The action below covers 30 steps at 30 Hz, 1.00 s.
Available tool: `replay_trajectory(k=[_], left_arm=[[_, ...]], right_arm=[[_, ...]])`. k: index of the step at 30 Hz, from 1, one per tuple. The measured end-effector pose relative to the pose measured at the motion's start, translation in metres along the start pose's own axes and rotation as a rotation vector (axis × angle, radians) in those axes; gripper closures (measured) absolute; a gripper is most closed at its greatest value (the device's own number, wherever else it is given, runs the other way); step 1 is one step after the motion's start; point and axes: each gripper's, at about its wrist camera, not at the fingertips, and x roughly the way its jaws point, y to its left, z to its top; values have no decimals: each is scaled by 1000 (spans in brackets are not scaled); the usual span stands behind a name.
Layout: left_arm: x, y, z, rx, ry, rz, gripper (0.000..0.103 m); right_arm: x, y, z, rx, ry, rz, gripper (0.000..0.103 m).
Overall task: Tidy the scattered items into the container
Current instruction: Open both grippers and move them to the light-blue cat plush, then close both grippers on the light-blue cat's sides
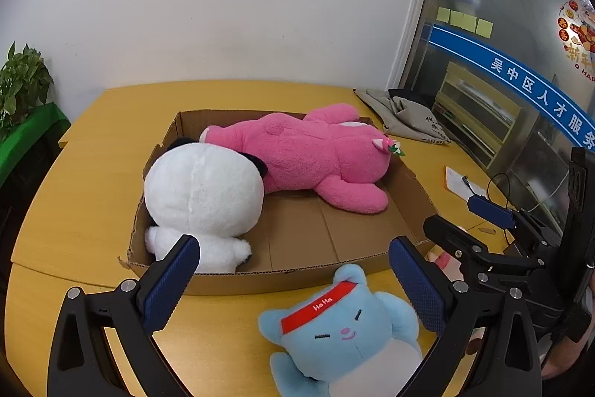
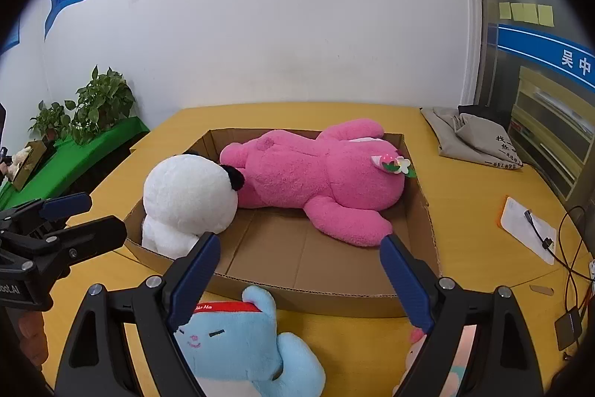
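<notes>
A shallow cardboard box (image 1: 297, 279) (image 2: 334, 296) sits on the yellow table. Inside lie a big pink plush (image 1: 316, 155) (image 2: 316, 181) and a white plush with black ears (image 1: 200, 199) (image 2: 186, 199). A light blue plush cat with a red headband (image 1: 342, 333) (image 2: 238, 341) lies on the table in front of the box. My left gripper (image 1: 293, 281) is open and hovers over the blue cat, empty. My right gripper (image 2: 297, 279) is open and empty, just right of the cat; it also shows in the left wrist view (image 1: 483, 233). A small pink plush (image 2: 431, 356) (image 1: 442, 259) lies partly hidden under the right gripper.
A grey cloth bag (image 1: 405, 118) (image 2: 472, 136) lies at the table's far right. A notepad with a cable (image 2: 528, 229) (image 1: 465, 185) and wires lie on the right. Potted plants (image 2: 93, 106) stand on a green shelf to the left. A white wall is behind.
</notes>
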Motion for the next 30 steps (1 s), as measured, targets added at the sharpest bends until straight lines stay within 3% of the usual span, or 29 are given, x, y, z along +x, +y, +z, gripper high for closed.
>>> replay_trajectory(k=[5, 10, 16, 19, 21, 27, 29, 30], left_arm=[[3, 5, -15, -22, 27, -13, 0], [11, 18, -45, -83, 92, -41, 0], [29, 31, -89, -158, 192, -104, 0], [43, 35, -99, -202, 221, -157, 0], [53, 36, -101, -236, 240, -205, 0], [74, 18, -103, -196, 289, -281, 2], [80, 9, -107, -173, 318, -302, 13], [81, 6, -109, -167, 318, -307, 13]], right_arm=[[-2, 0, -9, -15, 7, 14, 15], [4, -3, -34, -38, 67, 58, 15], [10, 12, -81, -143, 181, 264, 15], [21, 25, -106, -206, 259, 318, 15], [24, 29, -113, -195, 266, 350, 10], [31, 39, -118, -224, 314, 341, 6], [33, 41, -121, -228, 319, 333, 7], [33, 42, -122, -228, 320, 331, 10]])
